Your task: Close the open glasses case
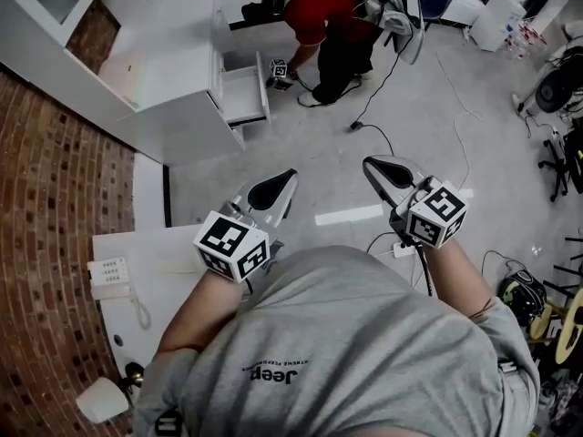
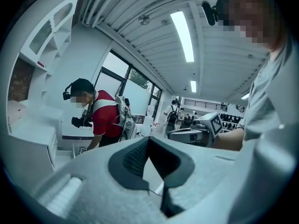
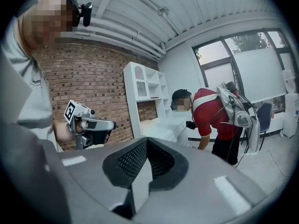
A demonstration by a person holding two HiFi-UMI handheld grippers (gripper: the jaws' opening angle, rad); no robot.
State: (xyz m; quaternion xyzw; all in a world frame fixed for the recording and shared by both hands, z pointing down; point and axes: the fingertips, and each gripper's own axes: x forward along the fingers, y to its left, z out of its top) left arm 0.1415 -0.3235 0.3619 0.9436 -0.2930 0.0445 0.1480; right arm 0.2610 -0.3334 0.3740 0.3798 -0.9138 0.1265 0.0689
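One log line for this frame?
left gripper: shut, empty | right gripper: shut, empty | glasses case: not in view

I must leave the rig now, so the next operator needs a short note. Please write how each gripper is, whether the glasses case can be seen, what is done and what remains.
Left gripper: shut, empty, held out in front of the body.
Right gripper: shut, empty, beside the left one.
Glasses case: in no view. The white table at lower left shows only a telephone.
Done: cannot tell whether the case is closed.
Left: find the case, check it, and close it if it is open.
Note: a person in a red shirt bends at the open drawer ahead.
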